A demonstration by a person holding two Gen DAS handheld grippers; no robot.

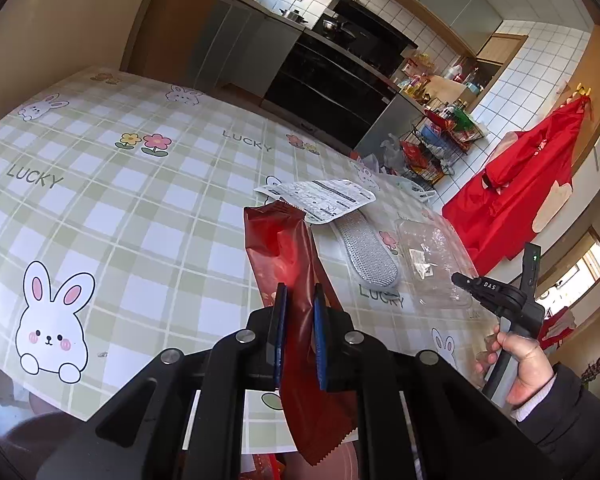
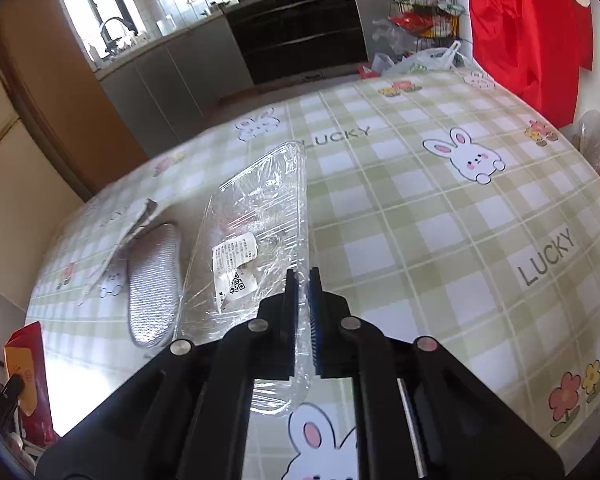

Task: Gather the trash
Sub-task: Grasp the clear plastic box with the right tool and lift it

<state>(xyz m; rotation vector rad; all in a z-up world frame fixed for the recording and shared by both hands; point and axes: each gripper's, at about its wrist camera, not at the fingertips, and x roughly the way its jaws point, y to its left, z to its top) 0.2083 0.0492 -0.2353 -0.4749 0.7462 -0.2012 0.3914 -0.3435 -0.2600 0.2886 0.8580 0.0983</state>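
My left gripper [image 1: 300,292] is shut on a long red wrapper [image 1: 280,248], which hangs lifted over the near part of the checked table [image 1: 120,208]. The wrapper [image 2: 28,364] also shows at the left edge of the right wrist view. My right gripper [image 2: 304,276] is shut on the near right rim of a clear plastic tray [image 2: 256,216] wrapped in film with a white label. The left wrist view shows this tray [image 1: 432,264] with the right gripper [image 1: 460,280] at its edge, held by a hand [image 1: 520,364]. A silver insole [image 2: 154,280] and a white printed packet [image 1: 324,196] lie beside the tray.
Black oven and grey cabinets [image 1: 332,76] stand beyond the table's far edge. A wire rack of packets [image 1: 440,140] and a hanging red garment [image 1: 520,184] are at the right. A plastic bag [image 2: 428,60] lies at the table's far corner.
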